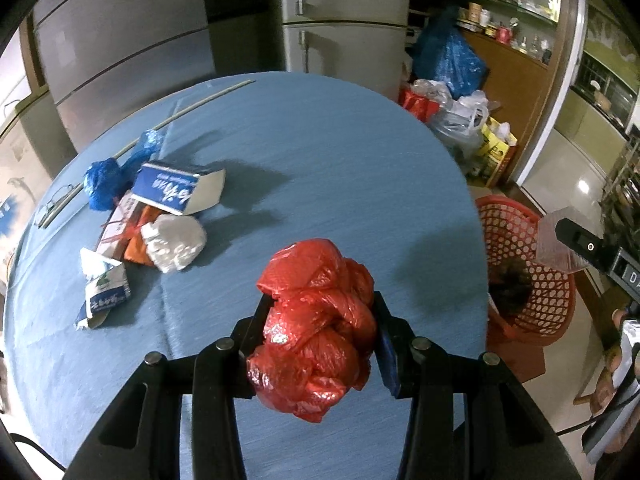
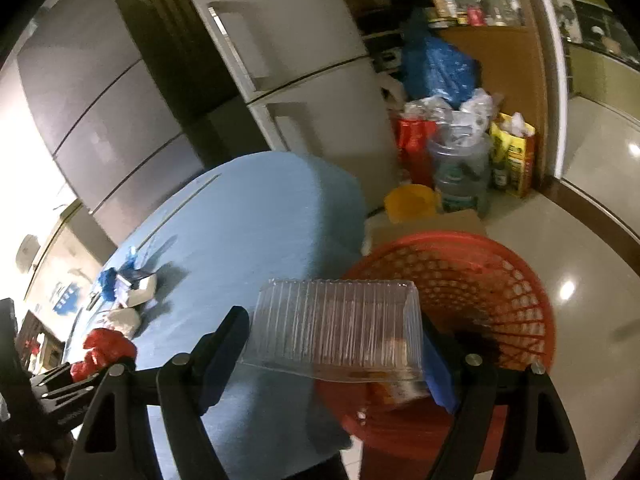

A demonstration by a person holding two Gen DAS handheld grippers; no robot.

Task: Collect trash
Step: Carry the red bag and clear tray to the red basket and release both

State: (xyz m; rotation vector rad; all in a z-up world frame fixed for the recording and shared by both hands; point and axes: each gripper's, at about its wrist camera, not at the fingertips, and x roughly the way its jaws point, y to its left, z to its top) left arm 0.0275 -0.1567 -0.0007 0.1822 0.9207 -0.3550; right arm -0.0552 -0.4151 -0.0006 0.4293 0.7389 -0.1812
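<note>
A: Where's the trash?

B: Two pieces are in hand. The left gripper has its fingers clamped on a crumpled red bag, held above the blue table. The right gripper pinches a clear ribbed tray between its fingers, at the table's edge and partly over the red basket.

A: And the basket?

B: On the floor just beside the table's right edge. In the left view it shows as a perforated red basket with something dark inside; I can't tell what.

A: What's left on the table?

B: A cluster at the far left: a blue bag, a blue-and-white carton lying on its side, a white wad touching an orange packet, and a flattened carton nearest the camera. A thin stick lies along the far edge.

A: Around the room?

B: Grey fridges stand behind the table. To the right of them, a heap of bags on the floor, with a big blue sack on top, a water jug and a yellow bag beside it. A yellow tub sits between that heap and the basket.
</note>
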